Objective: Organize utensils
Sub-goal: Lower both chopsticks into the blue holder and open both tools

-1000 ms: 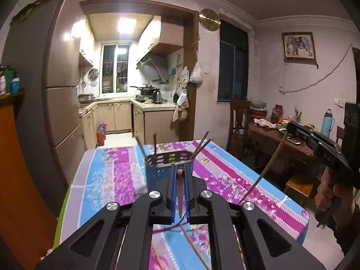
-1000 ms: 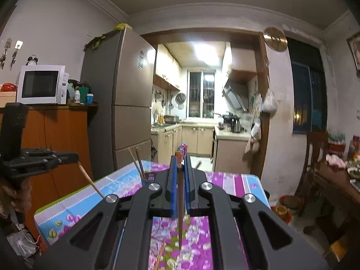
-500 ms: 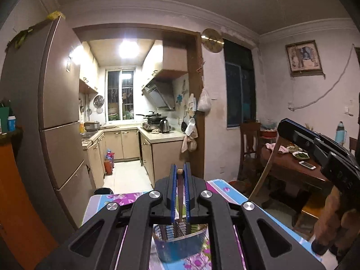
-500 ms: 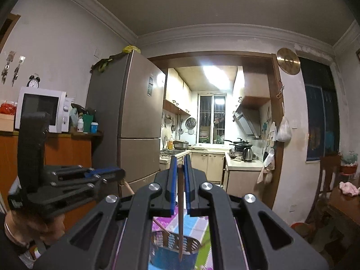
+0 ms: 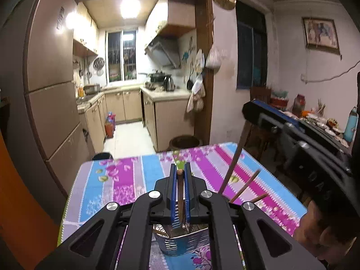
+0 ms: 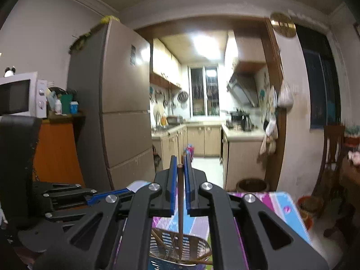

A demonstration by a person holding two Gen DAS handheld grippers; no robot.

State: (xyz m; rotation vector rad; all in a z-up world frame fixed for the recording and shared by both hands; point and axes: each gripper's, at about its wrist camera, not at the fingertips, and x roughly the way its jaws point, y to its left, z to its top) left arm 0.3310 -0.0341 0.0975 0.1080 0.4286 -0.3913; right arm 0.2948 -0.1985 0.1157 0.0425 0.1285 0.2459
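On the striped table (image 5: 144, 175), the utensil holder (image 5: 180, 243) sits directly under both grippers. The left gripper (image 5: 179, 175) and right gripper (image 6: 180, 162) each have jaws closed on an upright chopstick (image 6: 180, 202), long axis pointing down into the holder. No readable writing

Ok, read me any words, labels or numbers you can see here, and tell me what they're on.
"DAS": faint raised letters on the body of the right gripper, left wrist view; uncertain, and any further letters are hidden.
Sticker on the fridge: too blurred to read.
Control panel of the microwave: too small to read.
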